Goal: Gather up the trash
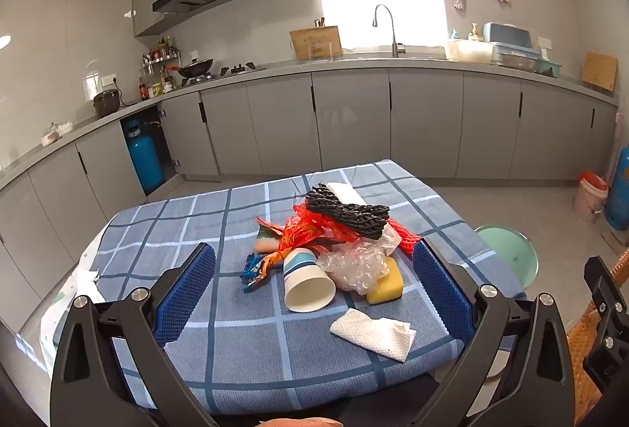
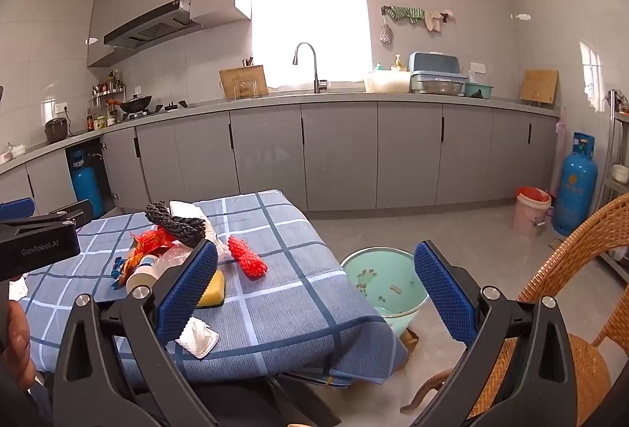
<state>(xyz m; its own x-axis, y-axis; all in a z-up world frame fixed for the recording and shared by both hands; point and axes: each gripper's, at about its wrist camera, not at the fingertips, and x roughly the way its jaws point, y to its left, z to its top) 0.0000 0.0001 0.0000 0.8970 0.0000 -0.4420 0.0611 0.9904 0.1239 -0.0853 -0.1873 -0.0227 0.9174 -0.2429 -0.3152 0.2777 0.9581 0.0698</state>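
1. Paper cup (image 1: 308, 279) lies on the table (image 1: 236, 348), sponge (image 1: 387, 283) to its right; tissue (image 1: 373, 336) before both.
2. Net pile (image 1: 346, 213) behind them; bin (image 2: 383, 285) on the floor right of the table.

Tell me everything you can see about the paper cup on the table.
The paper cup is white with blue and teal stripes near its base. It lies on its side on the checked tablecloth, open mouth toward the left wrist camera, and looks empty. The crumpled clear plastic touches its right side, and the orange wrapper lies against its left.
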